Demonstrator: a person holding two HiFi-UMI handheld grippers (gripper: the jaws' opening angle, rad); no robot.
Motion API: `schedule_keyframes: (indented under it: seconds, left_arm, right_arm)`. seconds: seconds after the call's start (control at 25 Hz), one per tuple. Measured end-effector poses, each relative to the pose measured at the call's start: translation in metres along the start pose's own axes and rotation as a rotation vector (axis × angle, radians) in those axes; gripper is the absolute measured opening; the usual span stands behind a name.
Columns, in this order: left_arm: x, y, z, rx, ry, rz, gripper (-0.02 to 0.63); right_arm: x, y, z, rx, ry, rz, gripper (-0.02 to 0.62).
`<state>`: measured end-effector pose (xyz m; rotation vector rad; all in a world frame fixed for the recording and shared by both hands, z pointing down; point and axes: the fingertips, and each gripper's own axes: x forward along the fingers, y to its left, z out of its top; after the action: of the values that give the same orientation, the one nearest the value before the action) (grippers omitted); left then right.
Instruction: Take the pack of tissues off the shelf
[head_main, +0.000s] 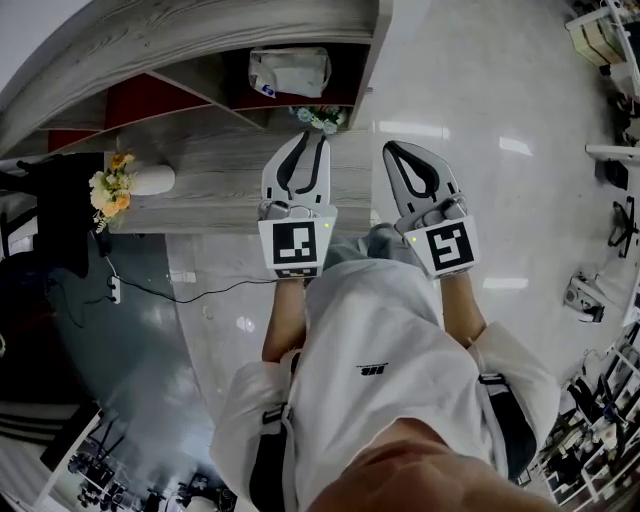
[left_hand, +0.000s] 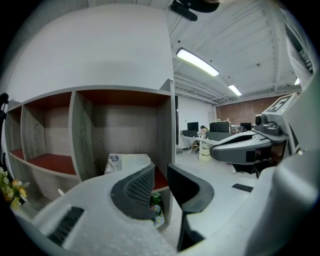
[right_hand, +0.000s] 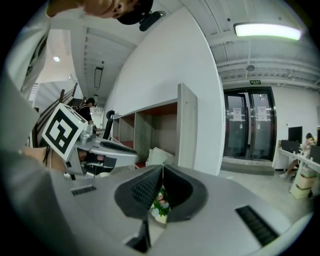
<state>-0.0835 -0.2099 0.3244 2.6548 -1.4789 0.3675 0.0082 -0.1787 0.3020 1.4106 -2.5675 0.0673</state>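
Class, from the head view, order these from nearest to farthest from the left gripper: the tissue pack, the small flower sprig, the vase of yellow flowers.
1. small flower sprig, just beyond the tips of the left gripper.
2. tissue pack, farther ahead, beyond the sprig.
3. vase of yellow flowers, far off to the left.

Right-hand compartment of the grey wood-grain shelf with red boards (left_hand: 82, 135) stood open-fronted, with free room above and left of the white plastic pack of tissues (left_hand: 127, 162). The grey upright side panel (left_hand: 167, 125) closed its right; glossy pale floor (head_main: 480, 60) lay open beyond.
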Motion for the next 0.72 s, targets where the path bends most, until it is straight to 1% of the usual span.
schedule_keyframes:
  seconds: [0.16,0.36,0.48,0.72]
  left_arm:
    - [0.012,0.006,-0.007,0.003,0.01,-0.016,0.089]
    - [0.024,0.008,-0.013,0.0,0.023,-0.017,0.092]
    - [0.031,0.009,-0.017,-0.001,0.032,-0.006,0.092]
    - [0.045,0.011,-0.022,-0.014,0.048,0.031,0.092]
  right_arm:
    - [0.005,-0.003,-0.006,0.004,0.012,-0.032,0.026]
    - [0.007,-0.009,-0.015,0.018,0.031,-0.042,0.026]
    - [0.011,-0.014,-0.019,0.022,0.033,-0.033,0.026]
    - [0.023,-0.02,-0.022,0.031,0.029,0.017,0.026]
